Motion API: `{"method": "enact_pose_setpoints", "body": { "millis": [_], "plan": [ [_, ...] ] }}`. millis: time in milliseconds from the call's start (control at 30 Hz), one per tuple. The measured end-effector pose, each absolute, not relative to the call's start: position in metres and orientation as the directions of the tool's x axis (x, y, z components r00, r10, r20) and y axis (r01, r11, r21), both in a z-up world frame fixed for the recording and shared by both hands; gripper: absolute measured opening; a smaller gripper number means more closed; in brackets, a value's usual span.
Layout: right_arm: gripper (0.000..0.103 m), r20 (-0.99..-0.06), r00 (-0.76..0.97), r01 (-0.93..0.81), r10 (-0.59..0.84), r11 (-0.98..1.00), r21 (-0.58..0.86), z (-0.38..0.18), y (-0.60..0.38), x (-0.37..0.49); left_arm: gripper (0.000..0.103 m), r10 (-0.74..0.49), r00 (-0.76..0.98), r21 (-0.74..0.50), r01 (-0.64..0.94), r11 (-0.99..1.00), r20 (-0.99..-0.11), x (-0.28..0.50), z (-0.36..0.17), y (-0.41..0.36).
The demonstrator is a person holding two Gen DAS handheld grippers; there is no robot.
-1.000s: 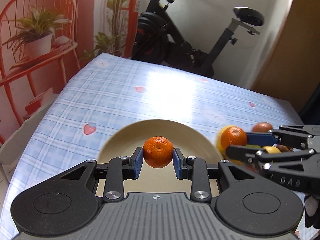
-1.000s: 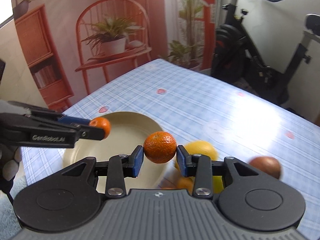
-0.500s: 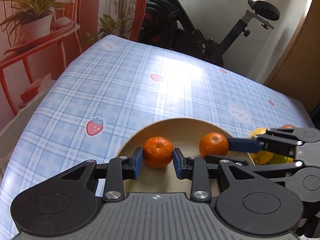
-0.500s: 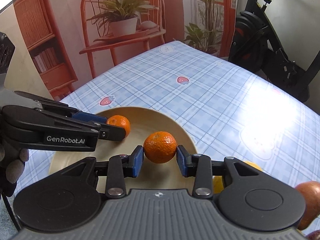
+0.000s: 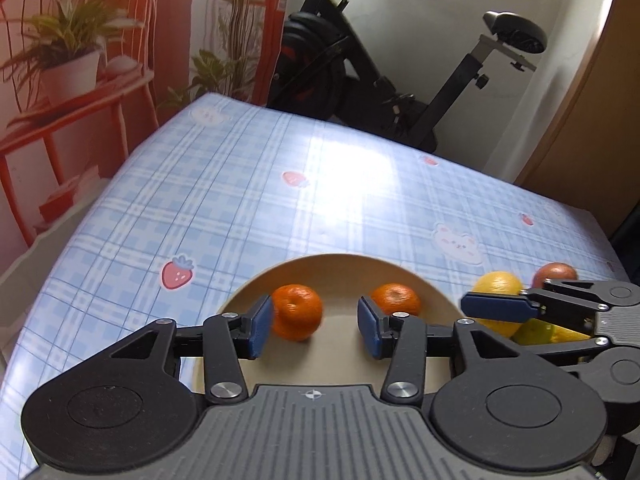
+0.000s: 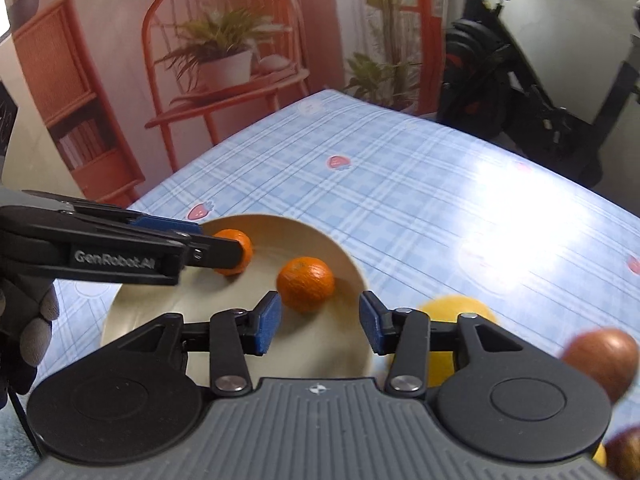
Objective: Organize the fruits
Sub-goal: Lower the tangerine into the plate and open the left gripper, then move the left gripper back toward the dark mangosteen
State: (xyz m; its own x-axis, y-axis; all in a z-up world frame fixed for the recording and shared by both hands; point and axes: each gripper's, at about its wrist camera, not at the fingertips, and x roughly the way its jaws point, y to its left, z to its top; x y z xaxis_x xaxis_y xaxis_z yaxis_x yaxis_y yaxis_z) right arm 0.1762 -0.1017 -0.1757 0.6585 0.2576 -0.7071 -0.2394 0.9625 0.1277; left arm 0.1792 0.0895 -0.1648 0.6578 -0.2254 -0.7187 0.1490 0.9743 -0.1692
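Both mandarins now lie in the plate (image 5: 344,264) on the worktop (image 5: 280,200), so each tool, left tool (image 5: 314,326) and right tool (image 6: 320,322), jaws just opened partway and empty, tilted down over it, should lift straight back without nudging left mandarin (image 5: 297,311) or right mandarin (image 6: 306,283).

Wrist views angled down, sharing plate (image 5: 340,264)

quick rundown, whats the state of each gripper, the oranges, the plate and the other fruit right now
left gripper: open, jaws just opened
right gripper: open, jaws just opened
left orange: released, on the plate
right orange: released, on the plate
plate: holds both oranges
lemon: on the table beside the plate
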Motion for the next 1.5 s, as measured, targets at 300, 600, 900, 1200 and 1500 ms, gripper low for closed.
{"method": "enact_pose_setpoints", "body": {
  "millis": [300, 600, 900, 1200, 1500],
  "plan": [
    [0.047, -0.660, 0.730, -0.103, 0.175, 0.984, 0.146, -0.148, -0.155, 0.109, 0.048, -0.268, 0.685, -0.193, 0.186, 0.963, -0.677, 0.144, -0.146, 0.050],
    [0.047, -0.657, 0.748, 0.005, 0.096, 0.989, 0.150, -0.147, -0.199, 0.057, 0.048, -0.341, 0.654, -0.203, 0.279, 0.938, -0.675, 0.119, -0.147, 0.006],
    [0.047, -0.678, 0.724, -0.037, 0.123, 0.989, 0.140, -0.159, -0.191, 0.028, 0.048, -0.337, 0.639, -0.168, 0.311, 0.935, -0.691, 0.111, -0.156, -0.007],
    [0.047, -0.683, 0.722, -0.019, 0.112, 0.990, 0.142, -0.164, -0.188, 0.022, 0.048, -0.340, 0.628, -0.167, 0.318, 0.933, -0.700, 0.103, -0.155, -0.006],
    [0.047, -0.683, 0.725, 0.026, 0.085, 0.988, 0.151, -0.164, -0.206, 0.024, 0.048, -0.342, 0.627, -0.168, 0.320, 0.932, -0.700, 0.104, -0.154, -0.006]
  ]
}}
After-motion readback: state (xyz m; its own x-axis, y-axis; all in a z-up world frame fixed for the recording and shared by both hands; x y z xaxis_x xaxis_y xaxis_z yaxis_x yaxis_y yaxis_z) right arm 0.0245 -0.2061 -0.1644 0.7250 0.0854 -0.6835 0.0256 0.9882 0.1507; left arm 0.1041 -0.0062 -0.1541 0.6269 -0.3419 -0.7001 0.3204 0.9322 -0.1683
